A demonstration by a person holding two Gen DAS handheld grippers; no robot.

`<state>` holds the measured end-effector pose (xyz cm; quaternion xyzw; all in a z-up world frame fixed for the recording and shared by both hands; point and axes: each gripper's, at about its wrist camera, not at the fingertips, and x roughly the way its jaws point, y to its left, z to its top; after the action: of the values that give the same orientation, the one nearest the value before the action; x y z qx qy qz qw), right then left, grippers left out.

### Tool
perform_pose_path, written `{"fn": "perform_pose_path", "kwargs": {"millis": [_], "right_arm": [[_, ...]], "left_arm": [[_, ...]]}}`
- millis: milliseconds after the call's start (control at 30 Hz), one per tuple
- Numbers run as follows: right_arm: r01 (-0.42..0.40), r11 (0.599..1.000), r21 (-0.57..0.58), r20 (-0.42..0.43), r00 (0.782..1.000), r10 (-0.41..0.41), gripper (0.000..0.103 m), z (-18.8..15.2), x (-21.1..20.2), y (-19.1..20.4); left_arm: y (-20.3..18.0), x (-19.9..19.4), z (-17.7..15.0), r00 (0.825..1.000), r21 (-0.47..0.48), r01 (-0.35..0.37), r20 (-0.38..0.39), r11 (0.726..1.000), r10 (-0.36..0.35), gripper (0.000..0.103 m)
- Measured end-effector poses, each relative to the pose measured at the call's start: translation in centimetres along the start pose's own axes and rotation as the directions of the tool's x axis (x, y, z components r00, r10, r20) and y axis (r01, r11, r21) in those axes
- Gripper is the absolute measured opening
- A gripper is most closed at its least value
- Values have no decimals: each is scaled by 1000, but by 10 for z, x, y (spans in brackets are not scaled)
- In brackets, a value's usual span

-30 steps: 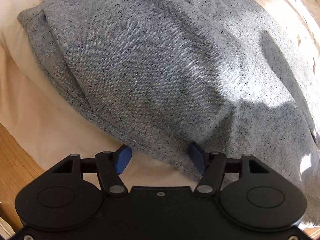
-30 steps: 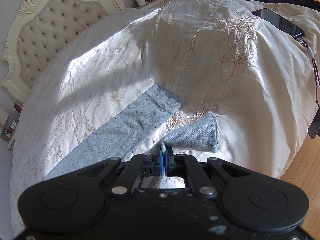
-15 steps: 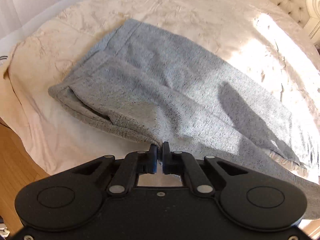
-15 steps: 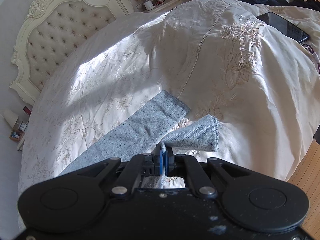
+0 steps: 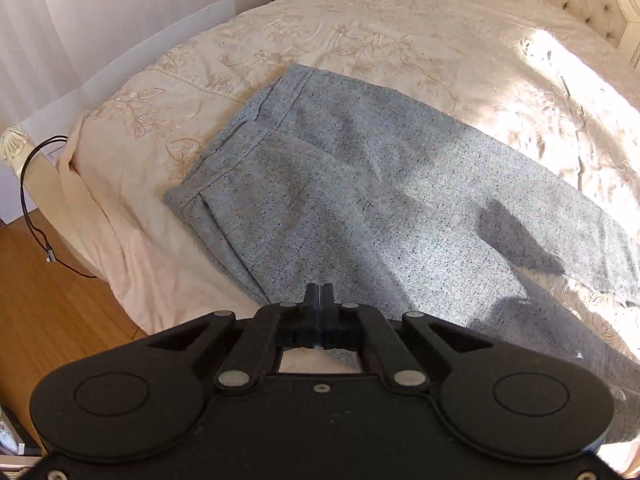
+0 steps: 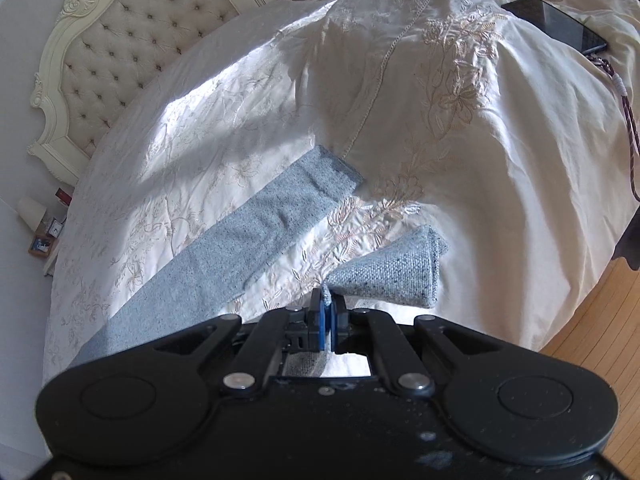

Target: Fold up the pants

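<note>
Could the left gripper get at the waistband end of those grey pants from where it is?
Probably yes. The left gripper is shut at the near edge of the pants, and the waistband lies flat on the bedspread ahead to the left with nothing covering it. It would have to open first.

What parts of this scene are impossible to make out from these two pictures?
- Left view: whether the left gripper pinches any pants fabric; its shut tips and black body hide the edge.
- Left view: the legs' far ends, cut off by the right edge.
- Right view: the waist, hidden behind the right gripper body.
- Right view: items on the nightstand, too small.
- Right view: the tablet's screen, dark and angled away.
</note>
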<state>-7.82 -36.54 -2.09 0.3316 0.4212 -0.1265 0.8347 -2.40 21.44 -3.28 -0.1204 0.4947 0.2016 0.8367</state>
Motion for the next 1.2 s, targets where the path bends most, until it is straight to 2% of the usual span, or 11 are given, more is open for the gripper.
{"fn": "perform_pose_path", "kwargs": {"millis": [267,333,433,500,600,767,967,1033,1067,1100,1200], "right_arm": [[15,1000,19,26,1000,-16,4,13,5,8],[20,1000,6,31,999,-20,4,19,5,12],[26,1000,5,48,999,-26,4,26,3,19],[25,1000,9,61,998,-25,4,30,-1,24],[20,1000,-5,71,997,-19,4,35,-4,33],[25,999,-24,78,997,-23,4,38,-6,42],[31,999,-30,73,997,-29,4,37,-7,44],[30,999,-30,70,997,-28,4,37,-7,44],[32,999,-31,70,997,-30,4,37,-7,44],[33,999,-30,70,997,-31,4,37,-7,44],[34,999,-17,68,997,-33,4,38,-6,43]], "left_arm": [[8,37,-14,989,-50,88,-114,995,-94,11],[7,47,-21,982,-59,103,-155,993,-111,11],[4,60,-33,957,-98,189,-205,977,-205,12],[0,63,-41,947,-113,216,-218,970,-236,28],[-4,63,-49,947,-139,216,-212,967,-242,48],[-9,80,-55,907,-242,278,-253,930,-337,49],[-14,108,-62,881,-298,240,-333,924,-336,49],[-14,108,-59,888,-288,243,-319,926,-332,46],[-14,103,-56,902,-284,237,-289,929,-319,39],[-13,97,-52,917,-281,239,-251,930,-312,15],[-13,72,-32,945,-259,239,-161,936,-286,8]]}}
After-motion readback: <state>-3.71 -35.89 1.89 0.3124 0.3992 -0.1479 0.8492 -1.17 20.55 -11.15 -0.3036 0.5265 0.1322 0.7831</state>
